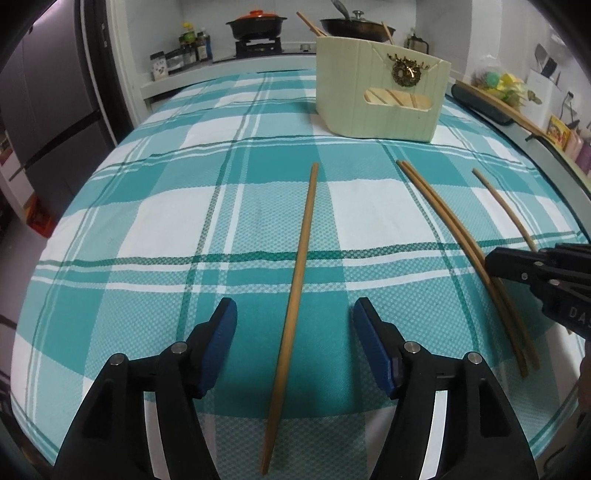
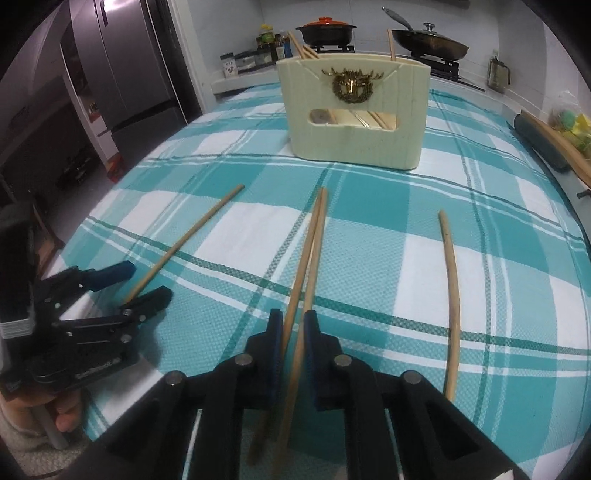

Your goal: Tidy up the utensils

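Observation:
A single wooden chopstick (image 1: 295, 266) lies on the teal checked tablecloth between the fingers of my open left gripper (image 1: 293, 317); it also shows in the right wrist view (image 2: 184, 240). My right gripper (image 2: 293, 325) is shut on a pair of chopsticks (image 2: 308, 258), which still lies on the cloth; the pair shows in the left wrist view (image 1: 461, 236). Another single chopstick (image 2: 452, 291) lies to the right. A cream utensil holder (image 2: 352, 110) with several chopsticks in it stands further back; it also shows in the left wrist view (image 1: 380, 92).
The table's right edge has a dark roll (image 2: 539, 142) and a long wooden piece (image 2: 557, 146). A stove with pots (image 1: 255, 26) and jars stands behind the table. A fridge (image 2: 125, 66) is at the left.

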Motion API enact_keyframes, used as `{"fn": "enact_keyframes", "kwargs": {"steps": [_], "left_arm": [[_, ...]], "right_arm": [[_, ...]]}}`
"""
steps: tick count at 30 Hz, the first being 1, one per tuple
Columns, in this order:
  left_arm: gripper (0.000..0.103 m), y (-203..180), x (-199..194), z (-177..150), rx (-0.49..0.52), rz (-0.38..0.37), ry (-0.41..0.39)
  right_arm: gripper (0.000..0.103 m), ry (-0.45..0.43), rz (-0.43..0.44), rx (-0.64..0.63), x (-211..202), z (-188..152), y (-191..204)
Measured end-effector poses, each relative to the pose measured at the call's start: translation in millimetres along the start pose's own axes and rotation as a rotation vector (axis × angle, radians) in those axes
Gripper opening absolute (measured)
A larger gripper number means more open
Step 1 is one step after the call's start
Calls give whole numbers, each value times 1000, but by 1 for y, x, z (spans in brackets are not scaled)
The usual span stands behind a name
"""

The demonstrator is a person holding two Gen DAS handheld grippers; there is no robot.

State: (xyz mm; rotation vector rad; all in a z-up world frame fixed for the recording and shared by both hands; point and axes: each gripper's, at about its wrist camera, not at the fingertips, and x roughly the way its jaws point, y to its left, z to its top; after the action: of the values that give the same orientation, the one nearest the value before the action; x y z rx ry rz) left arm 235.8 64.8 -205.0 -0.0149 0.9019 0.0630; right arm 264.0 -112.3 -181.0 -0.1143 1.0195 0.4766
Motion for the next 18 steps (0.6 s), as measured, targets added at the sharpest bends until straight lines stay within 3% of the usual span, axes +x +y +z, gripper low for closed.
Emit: {"fn": "enact_keyframes", "kwargs": {"steps": [6, 10, 14, 18], "left_arm": [[71, -1, 1, 0, -5, 4, -4], [71, -1, 1, 0, -7, 11, -4], [74, -1, 2, 0, -9, 22, -4], [77, 1, 0, 0, -8, 0, 6]], "right_arm": [[6, 26, 7, 23, 6, -2, -3], [6, 13, -99, 87, 2, -3, -6], [6, 6, -147, 146, -4, -11, -8], [13, -39, -121, 168, -19, -16, -11]]}}
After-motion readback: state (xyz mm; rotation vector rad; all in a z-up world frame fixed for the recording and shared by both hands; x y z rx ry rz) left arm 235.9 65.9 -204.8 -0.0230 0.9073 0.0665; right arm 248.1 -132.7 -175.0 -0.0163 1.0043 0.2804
